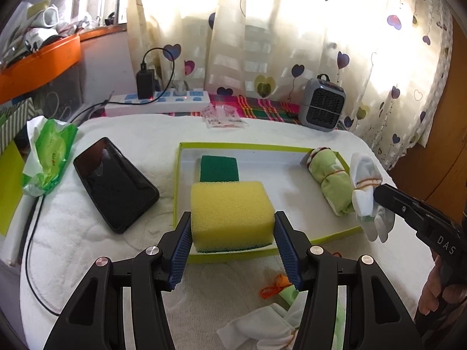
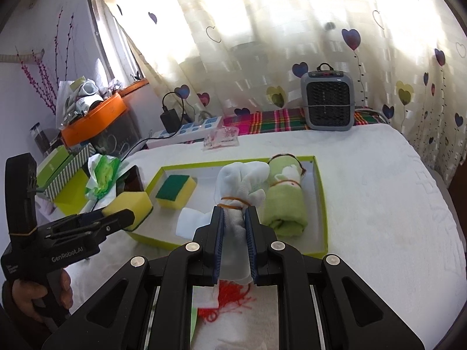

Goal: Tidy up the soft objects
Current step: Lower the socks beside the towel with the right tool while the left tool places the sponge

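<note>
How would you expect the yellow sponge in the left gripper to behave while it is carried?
The yellow sponge is probably light for its size, given its porous foam. It looks squashy, so the left gripper fingers may sink in slightly. Its rough surface against the ribbed pads suggests that it is unlikely to slip.

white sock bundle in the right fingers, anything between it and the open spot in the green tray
Nothing visible. The white sock bundle, held by the right gripper, hangs over bare tray floor between the sponge and the green rolled towel.
</note>
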Tool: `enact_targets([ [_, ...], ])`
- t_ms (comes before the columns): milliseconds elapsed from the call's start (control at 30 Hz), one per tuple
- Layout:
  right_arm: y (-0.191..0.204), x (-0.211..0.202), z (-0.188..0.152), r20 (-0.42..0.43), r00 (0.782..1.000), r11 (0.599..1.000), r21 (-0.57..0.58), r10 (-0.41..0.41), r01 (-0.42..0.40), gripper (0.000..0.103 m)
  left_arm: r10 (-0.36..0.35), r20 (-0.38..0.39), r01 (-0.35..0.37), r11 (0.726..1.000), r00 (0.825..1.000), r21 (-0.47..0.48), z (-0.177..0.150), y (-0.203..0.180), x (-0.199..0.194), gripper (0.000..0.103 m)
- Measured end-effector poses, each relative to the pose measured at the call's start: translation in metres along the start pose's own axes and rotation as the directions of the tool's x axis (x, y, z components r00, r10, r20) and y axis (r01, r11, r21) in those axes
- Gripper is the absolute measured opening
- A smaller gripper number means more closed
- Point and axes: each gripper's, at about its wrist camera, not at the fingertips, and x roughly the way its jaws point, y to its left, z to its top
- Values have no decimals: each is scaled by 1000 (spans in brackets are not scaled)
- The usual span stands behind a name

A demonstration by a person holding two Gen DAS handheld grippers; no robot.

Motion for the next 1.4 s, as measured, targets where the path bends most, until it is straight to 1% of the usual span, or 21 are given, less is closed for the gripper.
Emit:
enact_targets([
  [367,-1,44,19,-51,998,999,-31,-30,28,16,31,-24,-31,999,999,9,6,1,28,54],
  [467,-2,57,21,-70,996,998,-43,-47,44,16,20,-25,-20,1000,999,10,6,-3,32,54],
  [600,-3,70,23,-87,995,998,-40,-55,51,16,32,-37,-30,999,999,29,5,-6,40,54],
  [867,-6,84,21,-108,991,997,-43,-72,68,16,50,-65,-47,998,997,45,1,-8,47,54],
  [1033,-8,85,20,-112,991,997,-40,-71,67,16,32,-94,-28,999,995,41,-7,-10,50,54],
  [1200,-8,88,19,-113,991,997,-41,-74,69,16,59,-79,-57,998,995,39,-5,-9,50,54],
  [1267,-8,89,19,-116,990,997,-42,-76,72,16,70,-84,-67,997,994,36,-3,-7,53,54],
  [1400,-8,91,19,-116,988,994,-54,-98,92,16,68,-100,-66,998,993,18,-2,-3,57,54],
])
